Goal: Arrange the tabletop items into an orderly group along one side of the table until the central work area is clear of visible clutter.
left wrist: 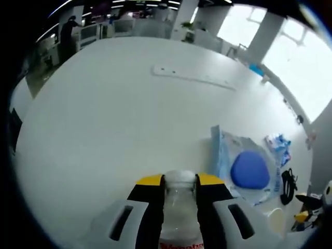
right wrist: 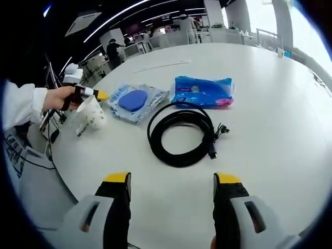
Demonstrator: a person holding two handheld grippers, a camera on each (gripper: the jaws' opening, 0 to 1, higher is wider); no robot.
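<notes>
In the left gripper view, the left gripper (left wrist: 180, 193) is pinching a clear plastic bottle with a pale cap (left wrist: 179, 207) between its yellow-tipped fingers (left wrist: 149, 199), which are pressing against the bottle's neck on both sides; the cap is poking up just above the fingertips. Beyond it, on the round white table (left wrist: 114, 129), a blue oval pad inside a clear plastic bag (left wrist: 249, 170) is lying to the right, with a small blue printed packet (left wrist: 277, 147) farther right and a coiled black cable (left wrist: 288, 185) near the table edge. A long white strip (left wrist: 193, 76) is lying across the far side of the table.

In the right gripper view, the right gripper (right wrist: 173, 182) is hovering above the table with its fingers (right wrist: 118, 199) spread wide apart, holding nothing. The black cable coil (right wrist: 181, 133) is lying ahead of the fingertips, well apart from them. Behind the coil, the blue packet (right wrist: 202, 92) and the bagged blue pad (right wrist: 134, 100) are sitting side by side. At the left, a person's hand (right wrist: 58, 97) in a white sleeve is holding the other gripper beside a white patterned cup (right wrist: 92, 114).
</notes>
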